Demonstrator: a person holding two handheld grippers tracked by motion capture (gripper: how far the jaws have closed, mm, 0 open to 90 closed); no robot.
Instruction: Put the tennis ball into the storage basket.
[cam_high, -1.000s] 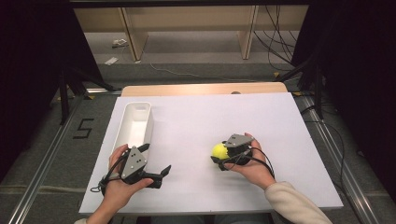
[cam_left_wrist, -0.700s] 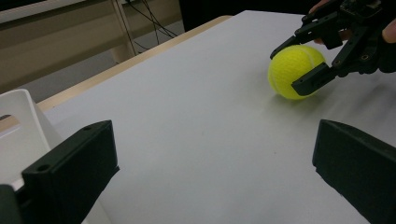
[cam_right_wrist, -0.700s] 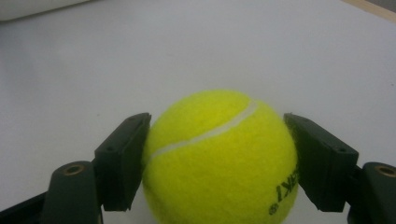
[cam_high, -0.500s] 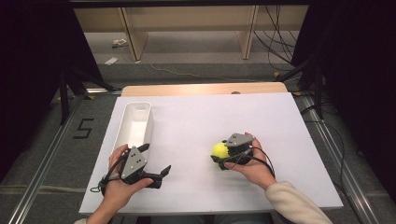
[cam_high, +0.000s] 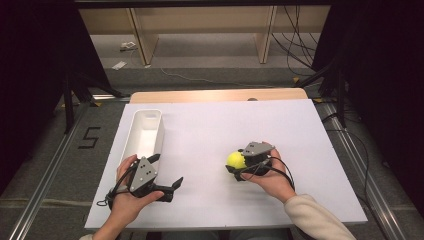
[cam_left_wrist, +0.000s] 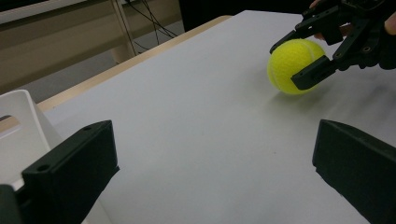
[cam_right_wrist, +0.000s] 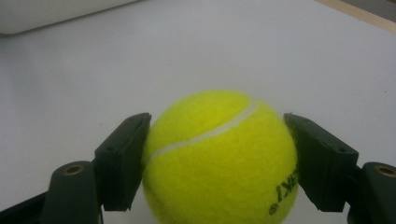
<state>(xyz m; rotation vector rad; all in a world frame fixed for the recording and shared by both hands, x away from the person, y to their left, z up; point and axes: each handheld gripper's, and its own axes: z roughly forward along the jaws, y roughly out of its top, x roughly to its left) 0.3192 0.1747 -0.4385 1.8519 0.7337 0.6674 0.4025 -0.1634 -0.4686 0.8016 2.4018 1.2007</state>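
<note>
A yellow tennis ball (cam_high: 234, 158) rests on the white tabletop (cam_high: 210, 125), right of centre. My right gripper (cam_high: 235, 161) is shut on it, one jaw pressed to each side. In the right gripper view the ball (cam_right_wrist: 219, 163) sits between my right gripper's (cam_right_wrist: 217, 156) black pads (cam_right_wrist: 123, 158). My left gripper (cam_high: 167, 170) lies low near the table's front left, open and holding nothing. The left gripper view looks between its wide-spread jaws (cam_left_wrist: 215, 140) across the table to the ball (cam_left_wrist: 299, 58), gripped by the other hand.
A long white tray (cam_high: 150, 117) stands along the table's left side, just beyond my left hand; its corner (cam_left_wrist: 18, 116) appears in the left gripper view. A wooden strip (cam_high: 215, 95) edges the table's far side. Shelving and cables lie beyond it.
</note>
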